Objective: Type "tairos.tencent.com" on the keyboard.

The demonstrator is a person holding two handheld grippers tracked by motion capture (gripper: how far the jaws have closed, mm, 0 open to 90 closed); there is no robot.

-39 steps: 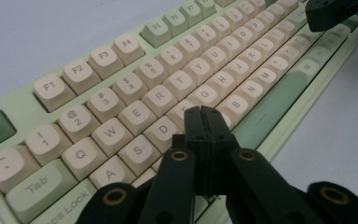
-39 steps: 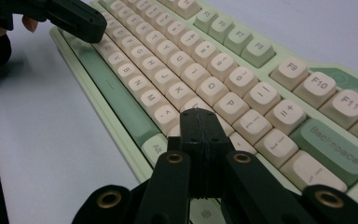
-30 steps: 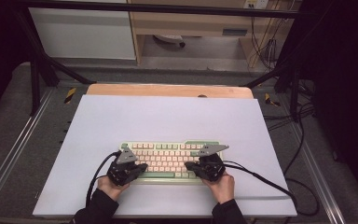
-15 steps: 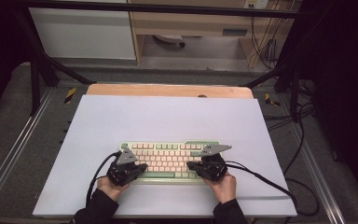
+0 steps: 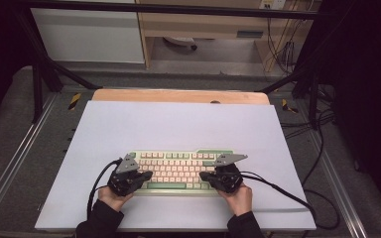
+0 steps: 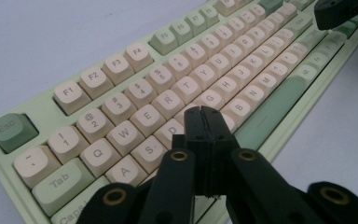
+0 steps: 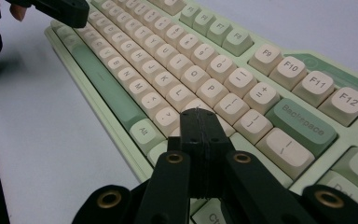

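A blunt closed tip could slip and press two keys at once, being wider than the gaps between caps. Both the left gripper (image 6: 204,114) and right gripper (image 7: 199,116) have jaws pressed together, empty, poised over the keyboard (image 5: 178,170). It is pale green with cream caps, lying flat, squarely between both hands
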